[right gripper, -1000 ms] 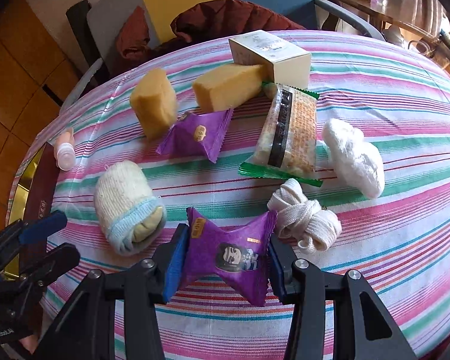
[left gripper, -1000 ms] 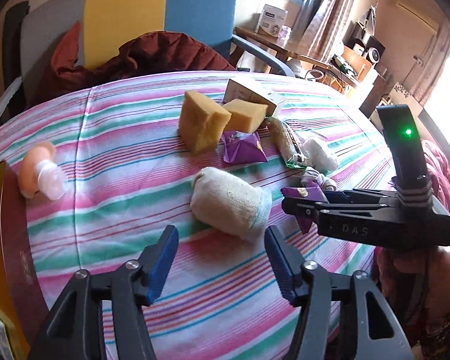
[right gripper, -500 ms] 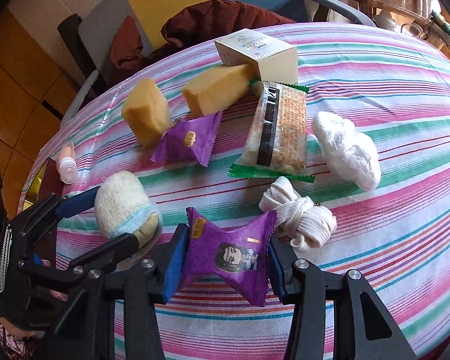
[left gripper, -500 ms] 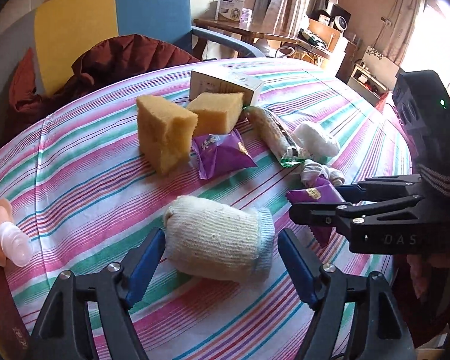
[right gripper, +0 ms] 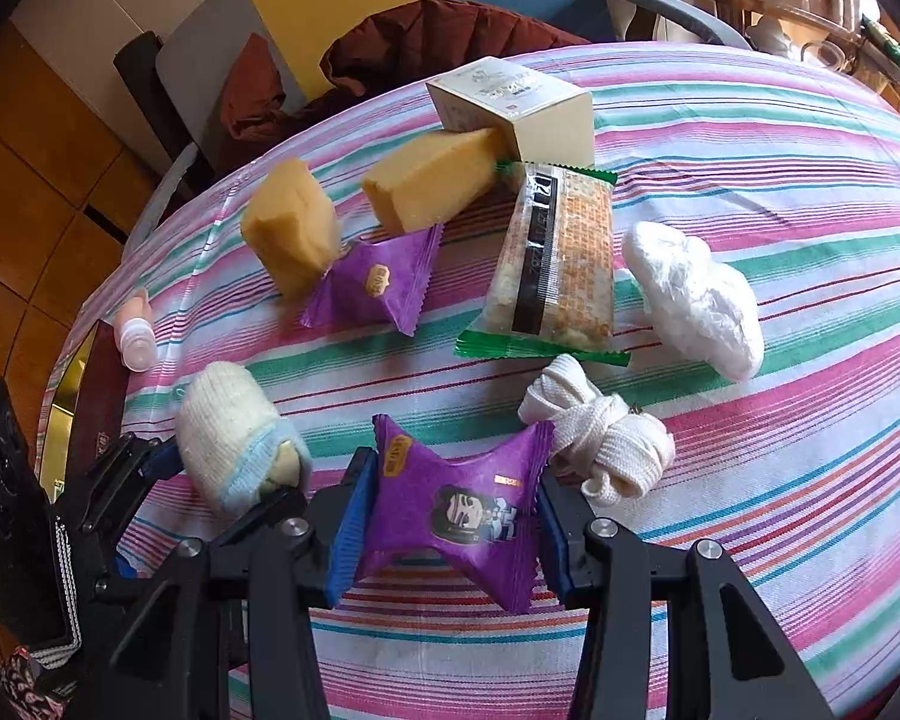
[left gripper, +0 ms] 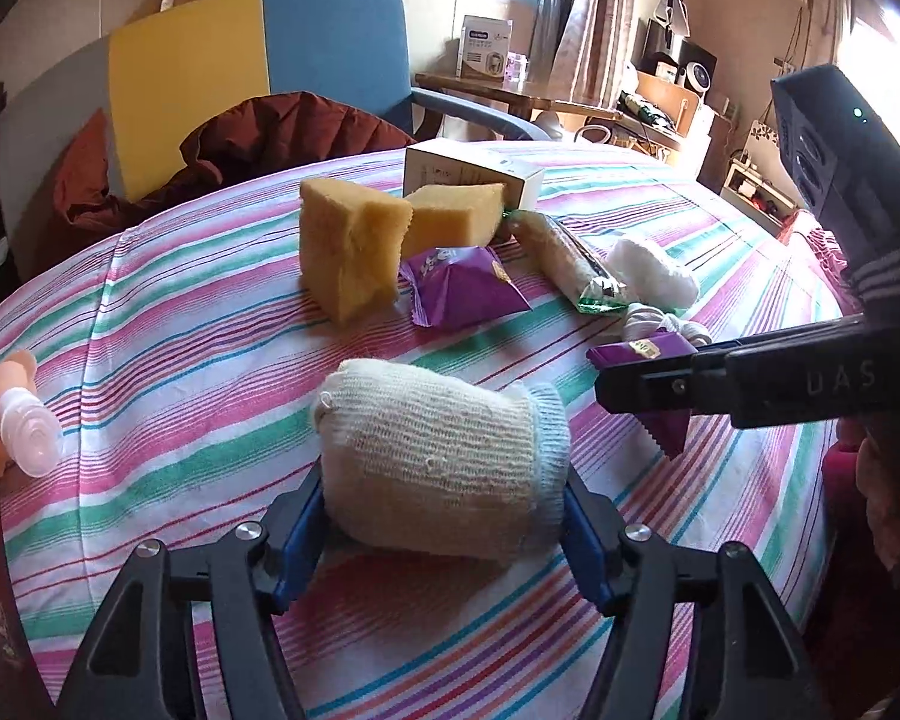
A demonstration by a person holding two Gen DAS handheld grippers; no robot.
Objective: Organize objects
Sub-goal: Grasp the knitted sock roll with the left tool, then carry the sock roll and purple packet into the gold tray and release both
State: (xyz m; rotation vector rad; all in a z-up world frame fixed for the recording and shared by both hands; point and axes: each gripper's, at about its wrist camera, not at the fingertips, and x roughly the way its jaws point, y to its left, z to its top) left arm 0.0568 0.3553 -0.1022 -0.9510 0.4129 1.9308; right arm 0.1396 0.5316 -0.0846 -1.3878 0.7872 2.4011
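My left gripper (left gripper: 444, 516) has its blue pads against both sides of a rolled cream knit sock (left gripper: 438, 456) lying on the striped tablecloth (left gripper: 180, 324); the sock also shows in the right wrist view (right gripper: 234, 432). My right gripper (right gripper: 447, 528) is shut on a purple snack packet (right gripper: 456, 510), held just above the cloth; this packet shows in the left wrist view (left gripper: 648, 354) between the right gripper's black fingers (left gripper: 660, 387).
Two yellow sponges (right gripper: 294, 234) (right gripper: 432, 180), a second purple packet (right gripper: 378, 288), a cracker pack (right gripper: 552, 264), a white box (right gripper: 510, 108), a white wad (right gripper: 696, 300), a rolled white strap (right gripper: 600, 438) and a small pink bottle (right gripper: 132, 336) lie on the table. A chair (left gripper: 258, 60) stands behind.
My left gripper has moved forward to the sock and its fingers have closed in around it. The right gripper still holds the purple packet in about the same place.
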